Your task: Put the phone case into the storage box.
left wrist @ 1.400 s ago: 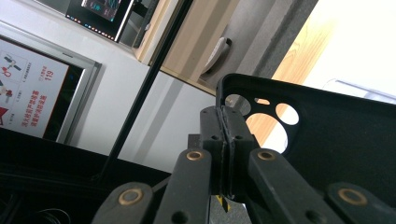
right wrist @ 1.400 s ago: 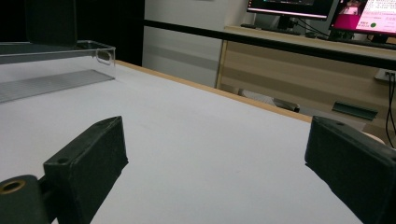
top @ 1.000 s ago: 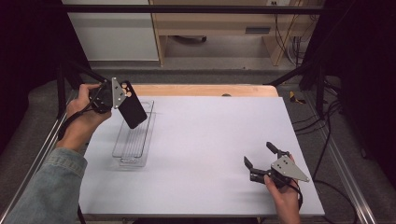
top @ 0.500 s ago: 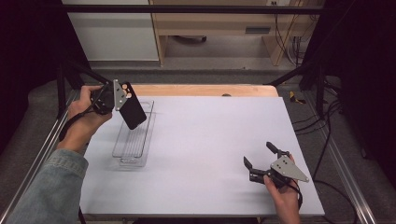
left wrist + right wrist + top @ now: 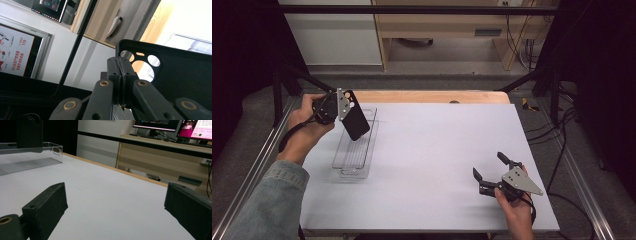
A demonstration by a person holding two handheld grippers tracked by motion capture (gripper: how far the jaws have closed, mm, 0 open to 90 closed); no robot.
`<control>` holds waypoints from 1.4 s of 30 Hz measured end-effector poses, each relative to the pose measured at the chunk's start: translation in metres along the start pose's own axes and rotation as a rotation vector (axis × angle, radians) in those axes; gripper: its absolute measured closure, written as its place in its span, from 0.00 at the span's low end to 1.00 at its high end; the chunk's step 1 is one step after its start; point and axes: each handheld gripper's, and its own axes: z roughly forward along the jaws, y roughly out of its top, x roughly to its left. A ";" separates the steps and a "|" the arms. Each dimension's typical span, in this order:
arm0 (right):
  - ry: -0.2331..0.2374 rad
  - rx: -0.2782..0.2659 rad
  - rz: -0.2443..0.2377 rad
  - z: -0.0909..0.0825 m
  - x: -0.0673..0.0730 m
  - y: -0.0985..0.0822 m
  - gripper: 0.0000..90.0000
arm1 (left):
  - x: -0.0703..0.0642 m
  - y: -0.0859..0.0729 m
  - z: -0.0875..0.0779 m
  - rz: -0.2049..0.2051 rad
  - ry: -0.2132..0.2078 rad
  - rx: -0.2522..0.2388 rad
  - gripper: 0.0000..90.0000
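Left gripper [image 5: 343,106]: jaws pressed together on the edge of a black phone case [image 5: 356,121], held in the person's left hand [image 5: 307,129] above the table's far left part; in the left gripper view the closed tips [image 5: 120,72] pinch the case rim beside its camera cut-outs.
Black phone case [image 5: 175,72]: lifted clear of the table, tilted, hanging over the far end of a clear plastic tray [image 5: 354,145]; whether it touches the tray cannot be told.
Clear plastic tray: long and narrow, lying flat on the left side of the white table [image 5: 437,150], its length running away from the person.
Right gripper [image 5: 492,172]: jaws spread wide with nothing between them, held low over the table's near right corner by the right hand [image 5: 514,210]; in the right gripper view the two black jaws stand far apart, bare tabletop [image 5: 112,202] between them.
Separation: the two grippers are well apart, at opposite sides of the table.
Sleeve [image 5: 262,205]: grey-blue, on the left forearm.
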 end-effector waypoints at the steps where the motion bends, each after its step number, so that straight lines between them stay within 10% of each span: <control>1: 0.000 0.000 0.001 0.000 0.000 0.000 0.05 | -0.001 0.000 0.001 0.002 -0.001 0.001 0.98; 42: -0.003 0.002 0.003 0.000 -0.001 0.000 0.06 | -0.013 -0.002 0.025 0.042 -0.013 0.017 0.98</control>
